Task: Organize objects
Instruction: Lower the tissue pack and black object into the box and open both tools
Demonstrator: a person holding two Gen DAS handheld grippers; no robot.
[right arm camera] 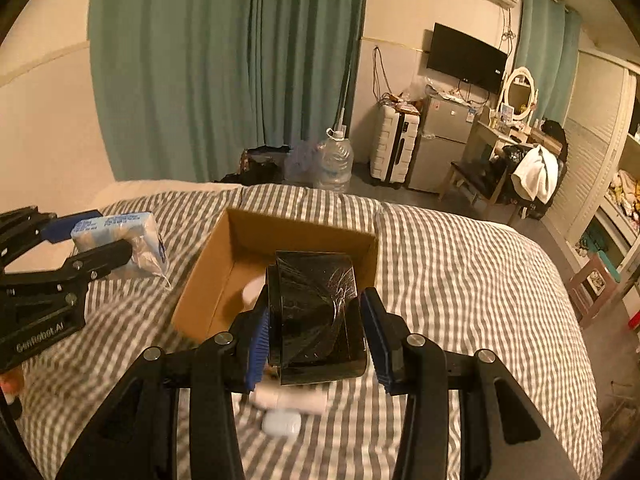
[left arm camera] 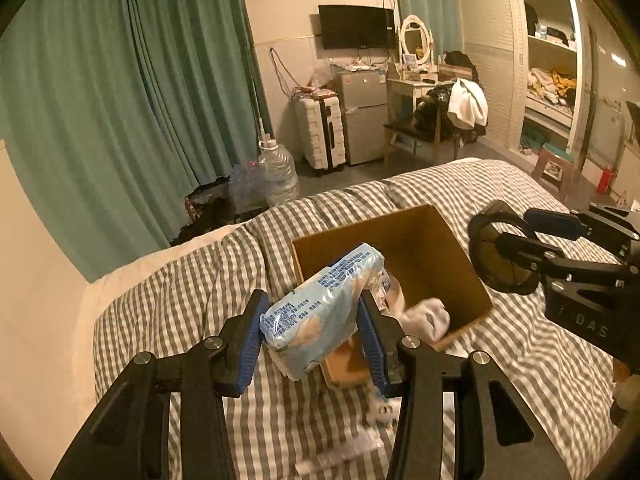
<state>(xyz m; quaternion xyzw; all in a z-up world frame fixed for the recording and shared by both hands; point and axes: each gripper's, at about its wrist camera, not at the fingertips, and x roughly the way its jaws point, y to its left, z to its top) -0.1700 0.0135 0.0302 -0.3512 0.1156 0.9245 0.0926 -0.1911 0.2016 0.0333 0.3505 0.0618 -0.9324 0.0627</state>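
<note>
Green curtains, wall television, white suitcase, water jug.

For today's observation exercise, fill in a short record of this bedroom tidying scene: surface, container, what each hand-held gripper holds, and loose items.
surface: bed with grey checked cover
container: open cardboard box on the bed
left hand-held gripper: shut on pale blue plastic packet
right hand-held gripper: shut on black glossy roll
in box: white cloth item
loose on bed: small white case

Bed, grey checked cover: open cardboard box, white tube, small pale case.
</note>
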